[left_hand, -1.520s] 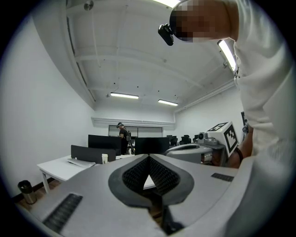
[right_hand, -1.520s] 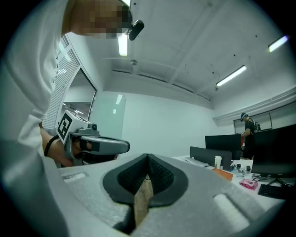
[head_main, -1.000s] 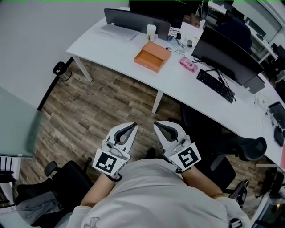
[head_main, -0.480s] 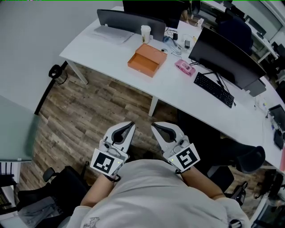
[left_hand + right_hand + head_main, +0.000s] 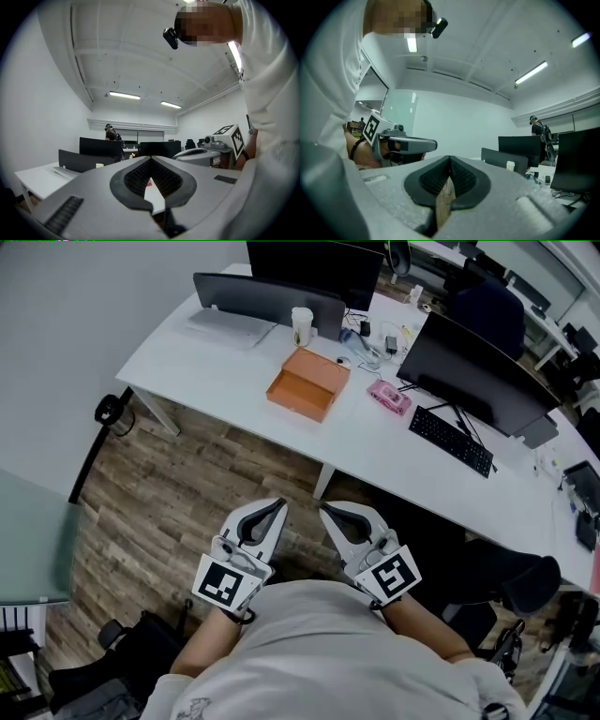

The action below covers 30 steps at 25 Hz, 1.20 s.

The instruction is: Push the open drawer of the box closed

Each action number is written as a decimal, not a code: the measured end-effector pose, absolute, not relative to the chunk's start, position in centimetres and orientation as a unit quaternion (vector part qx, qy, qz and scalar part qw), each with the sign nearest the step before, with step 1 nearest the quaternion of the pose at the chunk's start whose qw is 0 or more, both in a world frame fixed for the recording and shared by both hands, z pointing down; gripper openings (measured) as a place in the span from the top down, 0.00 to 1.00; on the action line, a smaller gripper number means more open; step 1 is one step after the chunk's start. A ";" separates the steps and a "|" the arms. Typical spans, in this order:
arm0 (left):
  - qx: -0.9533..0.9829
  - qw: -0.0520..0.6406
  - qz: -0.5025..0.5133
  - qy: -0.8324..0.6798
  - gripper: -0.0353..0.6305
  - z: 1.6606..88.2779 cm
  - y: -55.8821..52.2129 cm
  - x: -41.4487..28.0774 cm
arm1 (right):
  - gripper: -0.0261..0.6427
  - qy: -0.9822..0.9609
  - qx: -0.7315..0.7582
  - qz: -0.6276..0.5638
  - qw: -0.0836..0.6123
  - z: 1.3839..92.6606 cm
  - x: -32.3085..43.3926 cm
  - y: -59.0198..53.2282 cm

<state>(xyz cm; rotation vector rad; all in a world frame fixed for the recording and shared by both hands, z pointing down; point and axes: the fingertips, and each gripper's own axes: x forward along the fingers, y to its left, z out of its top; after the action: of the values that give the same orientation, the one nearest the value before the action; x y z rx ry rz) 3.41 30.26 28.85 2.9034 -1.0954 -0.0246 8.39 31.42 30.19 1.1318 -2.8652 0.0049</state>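
Head view puts both tools close against the person's body, over the wooden floor point(image 5: 178, 493) and well short of the desk point(image 5: 216, 362). Left gripper point(image 5: 275, 507) and right gripper point(image 5: 330, 512) sit side by side, tips pointing toward the desk. Each gripper view shows its jaws clenched tip to tip, with nothing between them: the left point(image 5: 151, 161) and the right point(image 5: 449, 161) are both empty.

Farther off, the orange box point(image 5: 307, 385) lies on the desk near its front edge, between a paper cup point(image 5: 301, 324) behind it and a small pink object point(image 5: 389, 397) to its right. Its drawer appears slid out toward the desk's near edge, though from here the offset is hard to read exactly. A keyboard point(image 5: 452, 442) and a dark monitor point(image 5: 469, 367) stand farther right.

By my reading the task has not begun: no gripper touches the box, and the drawer looks open. Left to do: reach the desk, set a closed tip against the drawer front, and push it in flush.
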 end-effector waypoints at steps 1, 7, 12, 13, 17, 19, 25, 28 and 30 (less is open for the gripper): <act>0.936 0.019 -0.008 -0.351 0.95 28.9 29.5 2.9 | 0.96 -0.929 0.369 0.001 0.031 30.3 7.8 30.7; 0.939 0.015 -0.016 -0.342 0.95 28.1 25.1 -2.1 | 0.96 -0.925 0.378 0.000 0.033 29.7 2.9 26.2; 0.944 0.009 -0.010 -0.330 0.95 26.9 22.2 -7.7 | 0.96 -0.921 0.387 -0.003 0.028 28.5 -3.0 23.1; 0.945 0.007 -0.007 -0.327 0.95 26.8 21.6 -8.9 | 0.96 -0.921 0.390 -0.005 0.028 28.3 -4.1 22.5; 0.948 -0.001 -0.003 -0.318 0.95 26.3 19.6 -13.4 | 0.96 -0.917 0.397 -0.017 0.021 28.0 -8.6 19.9; 0.950 0.002 0.002 -0.313 0.95 26.7 19.0 -15.5 | 0.96 -0.917 0.399 -0.010 0.019 28.0 -10.9 19.2; 0.950 0.014 -0.003 -0.313 0.95 27.4 17.0 -19.7 | 0.96 -0.916 0.400 -0.010 0.028 28.6 -14.9 17.4; 0.950 0.020 -0.002 -0.313 0.95 27.9 16.2 -20.6 | 0.96 -0.916 0.399 -0.006 0.033 28.9 -15.9 16.7; 0.949 0.021 -0.006 -0.314 0.95 28.1 15.6 -20.9 | 0.96 -0.917 0.397 -0.001 0.033 29.0 -16.4 16.3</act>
<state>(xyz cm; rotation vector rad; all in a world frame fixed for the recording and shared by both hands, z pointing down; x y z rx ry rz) -20.91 15.61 28.06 2.9424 -0.9749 -0.0182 -16.42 16.27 28.99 1.2214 -2.8235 -0.0037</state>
